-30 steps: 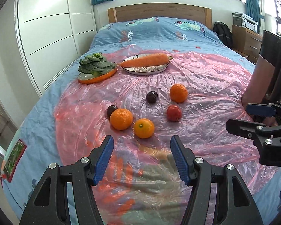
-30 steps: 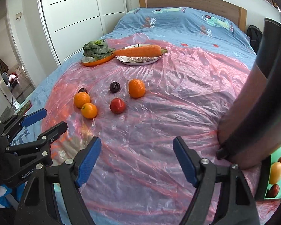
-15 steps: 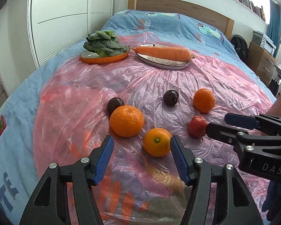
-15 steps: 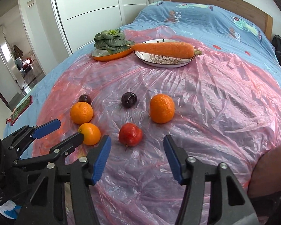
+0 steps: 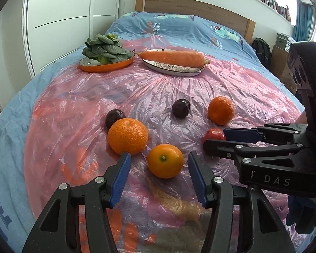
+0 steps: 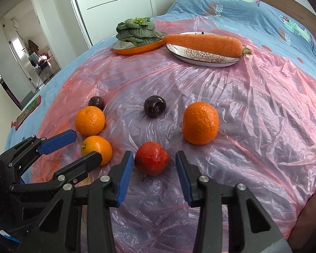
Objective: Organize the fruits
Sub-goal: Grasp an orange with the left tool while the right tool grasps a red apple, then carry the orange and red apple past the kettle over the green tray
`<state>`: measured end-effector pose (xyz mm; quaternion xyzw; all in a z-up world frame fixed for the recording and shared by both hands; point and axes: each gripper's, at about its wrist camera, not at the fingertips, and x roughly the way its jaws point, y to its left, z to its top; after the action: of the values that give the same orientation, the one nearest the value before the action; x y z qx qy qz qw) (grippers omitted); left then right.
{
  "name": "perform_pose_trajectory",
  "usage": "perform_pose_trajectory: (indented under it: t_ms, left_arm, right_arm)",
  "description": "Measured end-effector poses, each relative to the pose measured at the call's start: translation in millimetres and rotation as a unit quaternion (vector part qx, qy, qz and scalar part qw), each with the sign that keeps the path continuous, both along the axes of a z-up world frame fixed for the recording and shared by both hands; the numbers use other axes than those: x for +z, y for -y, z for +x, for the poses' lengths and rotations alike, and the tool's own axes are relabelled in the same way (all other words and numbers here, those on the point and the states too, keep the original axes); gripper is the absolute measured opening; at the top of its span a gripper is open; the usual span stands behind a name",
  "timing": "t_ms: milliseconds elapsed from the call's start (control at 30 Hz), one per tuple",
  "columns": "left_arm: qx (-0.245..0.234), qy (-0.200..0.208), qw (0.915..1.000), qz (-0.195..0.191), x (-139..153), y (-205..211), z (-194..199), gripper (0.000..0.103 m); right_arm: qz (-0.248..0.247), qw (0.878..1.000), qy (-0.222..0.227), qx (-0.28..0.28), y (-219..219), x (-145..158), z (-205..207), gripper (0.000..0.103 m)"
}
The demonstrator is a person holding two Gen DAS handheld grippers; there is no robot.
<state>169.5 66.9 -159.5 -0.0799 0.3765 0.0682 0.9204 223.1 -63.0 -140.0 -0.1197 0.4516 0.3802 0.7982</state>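
Here, a pink plastic sheet (image 5: 78, 105) is spread over the bed, with six fruits scattered on it. The left gripper (image 5: 158, 164) is held with fingers apart around a smooth orange (image 5: 165, 161), untouched. The right gripper (image 6: 154, 165) is likewise spread, flanking a red fruit (image 6: 152, 161) without contact.
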Motion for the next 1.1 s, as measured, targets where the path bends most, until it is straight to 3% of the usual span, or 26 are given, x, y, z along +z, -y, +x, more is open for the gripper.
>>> perform_pose_trajectory:
  t_ms: [300, 500, 1100]
  left_arm:
    - [-0.006, -0.026, 0.9995, -0.017, -14.6, -1.3, 10.8, 0.033]
    - [-0.008, -0.028, 0.9983, -0.051, -17.2, -9.8, 12.6, 0.033]
    - [-0.014, -0.013, 0.9978, -0.064, 6.8, -7.7, -3.9, 0.033]
  right_arm:
    - [-0.040, 0.998, 0.017, 0.046, -15.0, -10.9, -0.8, 0.054]
    - [-0.042, 0.998, 0.026, 0.045, -15.7, -13.9, -2.4, 0.052]
    - [-0.018, 0.999, 0.031, -0.008, 18.1, 26.5, -27.9, 0.052]
